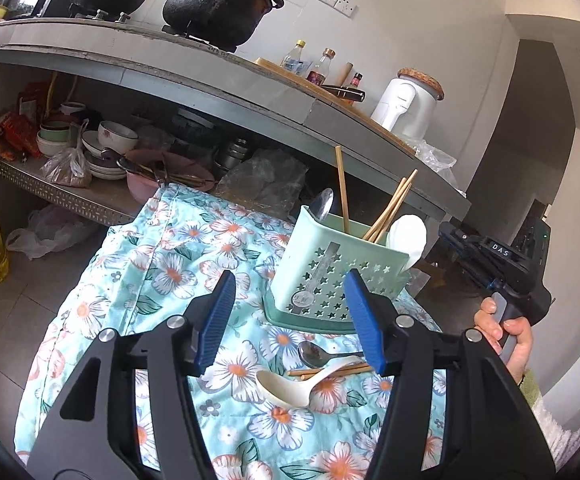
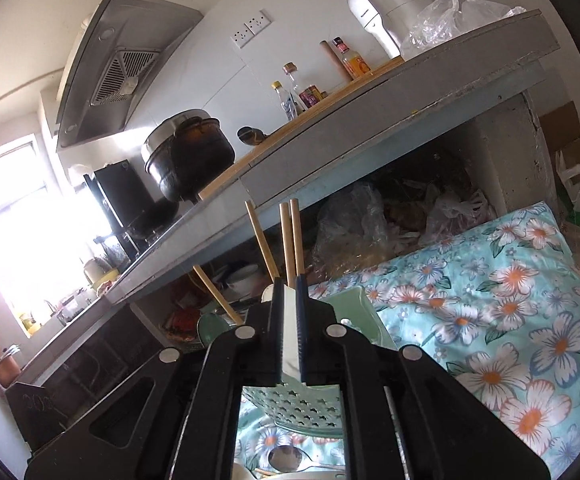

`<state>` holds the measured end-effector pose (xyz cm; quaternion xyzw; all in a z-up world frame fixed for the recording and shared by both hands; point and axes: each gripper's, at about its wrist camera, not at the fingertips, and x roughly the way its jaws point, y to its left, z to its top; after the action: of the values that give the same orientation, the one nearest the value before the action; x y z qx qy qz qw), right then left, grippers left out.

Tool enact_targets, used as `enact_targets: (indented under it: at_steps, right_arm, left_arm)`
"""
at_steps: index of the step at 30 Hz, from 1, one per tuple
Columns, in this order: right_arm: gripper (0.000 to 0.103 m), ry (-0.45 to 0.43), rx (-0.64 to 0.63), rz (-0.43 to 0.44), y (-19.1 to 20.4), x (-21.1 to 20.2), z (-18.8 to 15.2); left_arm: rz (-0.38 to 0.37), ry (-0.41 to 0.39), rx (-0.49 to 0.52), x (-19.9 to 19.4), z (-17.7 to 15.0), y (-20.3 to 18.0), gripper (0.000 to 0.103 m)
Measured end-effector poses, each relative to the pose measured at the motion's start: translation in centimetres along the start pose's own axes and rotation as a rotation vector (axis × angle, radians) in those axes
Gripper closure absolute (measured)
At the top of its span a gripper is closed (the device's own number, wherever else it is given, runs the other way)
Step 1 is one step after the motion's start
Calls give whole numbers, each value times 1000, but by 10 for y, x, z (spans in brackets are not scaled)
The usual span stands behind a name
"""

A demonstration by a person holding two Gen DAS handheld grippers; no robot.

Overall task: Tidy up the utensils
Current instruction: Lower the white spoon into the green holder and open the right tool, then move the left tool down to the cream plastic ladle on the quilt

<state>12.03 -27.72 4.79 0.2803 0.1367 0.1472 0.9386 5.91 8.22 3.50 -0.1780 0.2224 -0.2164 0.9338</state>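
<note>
mint star-punched holder [image 1: 331,276], floral turquoise cloth [image 1: 178,264], seemingly cream spoon [image 1: 290,386]

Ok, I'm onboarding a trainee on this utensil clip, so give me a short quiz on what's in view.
1. True or false: the left gripper is shut on a spoon.
2. What lies on the floral cloth in front of the green caddy? A) a fork and a knife B) a metal spoon, a white spoon and chopsticks C) only a ladle
3. Fill in: the caddy's wall has ___-shaped holes.
Key: 1 false, its fingers stand open and empty; 2 B; 3 star.
</note>
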Motion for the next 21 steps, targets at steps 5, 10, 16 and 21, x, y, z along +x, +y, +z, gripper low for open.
enact_targets:
  at_steps: [5, 10, 16, 21]
  right_arm:
    - [68, -33, -13, 0, 5, -31, 6]
    - [58, 29, -53, -31, 12, -52, -7]
    - [47, 229, -78, -106, 8, -53, -60]
    - [47, 423, -122, -210, 5, -43, -127]
  left_arm:
    - [9, 21, -3, 2, -3, 0, 44]
    - [18, 50, 4, 4, -8, 0, 40]
    - [25, 127, 18, 12, -20, 0, 34]
    - [43, 218, 14, 25, -40, 0, 33]
